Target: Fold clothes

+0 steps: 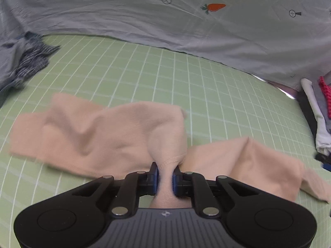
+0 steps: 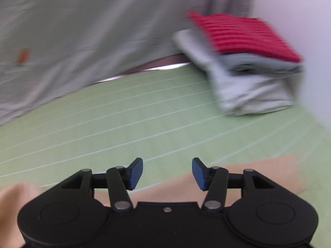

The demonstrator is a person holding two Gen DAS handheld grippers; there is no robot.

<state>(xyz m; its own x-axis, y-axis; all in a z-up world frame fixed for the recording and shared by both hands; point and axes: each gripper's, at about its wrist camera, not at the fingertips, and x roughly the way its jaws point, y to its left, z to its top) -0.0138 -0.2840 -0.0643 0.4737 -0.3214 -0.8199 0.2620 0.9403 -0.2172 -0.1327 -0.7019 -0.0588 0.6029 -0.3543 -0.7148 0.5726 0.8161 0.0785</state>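
A peach-coloured garment lies rumpled on the green gridded mat. My left gripper is shut on a bunched fold of it near its middle, and cloth spreads to both sides. In the right wrist view the picture is blurred by motion. My right gripper stands open above the mat with nothing between its blue pads. An edge of the peach garment lies under and to the right of that gripper.
A pale grey sheet with a carrot print hangs along the back. A blue striped garment lies crumpled at the far left. A stack of folded clothes, red striped on top, white below, sits at the right.
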